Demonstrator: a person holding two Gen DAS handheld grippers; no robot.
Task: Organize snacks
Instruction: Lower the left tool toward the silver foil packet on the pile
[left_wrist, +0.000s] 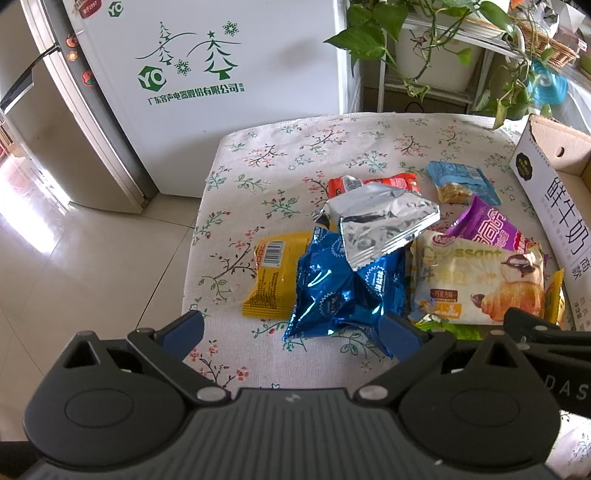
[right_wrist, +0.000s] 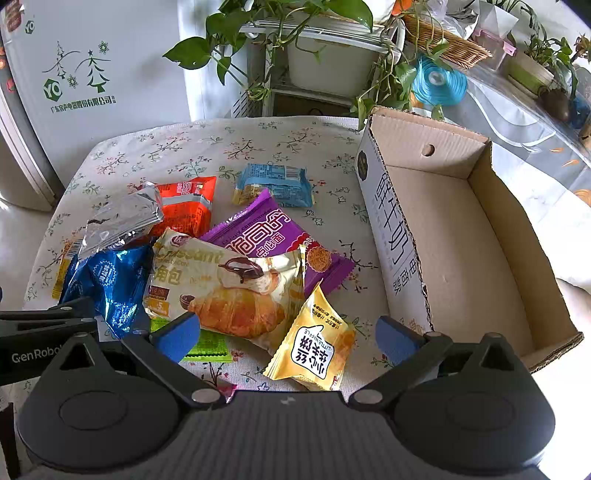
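Nearest the right lens we noted the small yellow waffle packet (right_wrist: 312, 349), lying between the spread fingers of the right gripper (right_wrist: 288, 338), which was released and grasping nothing. We noted the left gripper (left_wrist: 293, 332) likewise wide open and empty, its right pad just beside the crumpled blue foil bag (left_wrist: 343, 291).

We found the snacks heaped on the floral tablecloth (left_wrist: 280, 155), none yet in the cardboard box (right_wrist: 461, 236), which stood empty at the right edge of the table. Croissant pack (right_wrist: 229, 284) sat mid-heap, overlapping the purple noodle packet (right_wrist: 280, 240). Silver foil pouch (left_wrist: 380, 225) rested on top of the blue bag. Orange packet (right_wrist: 188, 206) and light blue packet (right_wrist: 277, 184) lay farther back; a yellow barcoded packet (left_wrist: 273, 277) lay at the left, a green wrapper (right_wrist: 207, 347) partly under the croissant.

We judged all of these light and soft. Foil looked slick and crinkly, likely to slide from a shallow pinch. Croissant and waffle contents probably crush easily, so we would take hold at a crimped seam or corner, not across the belly. Waffle packet seemed the ready first pick, its upper corner raised and nearest the box.
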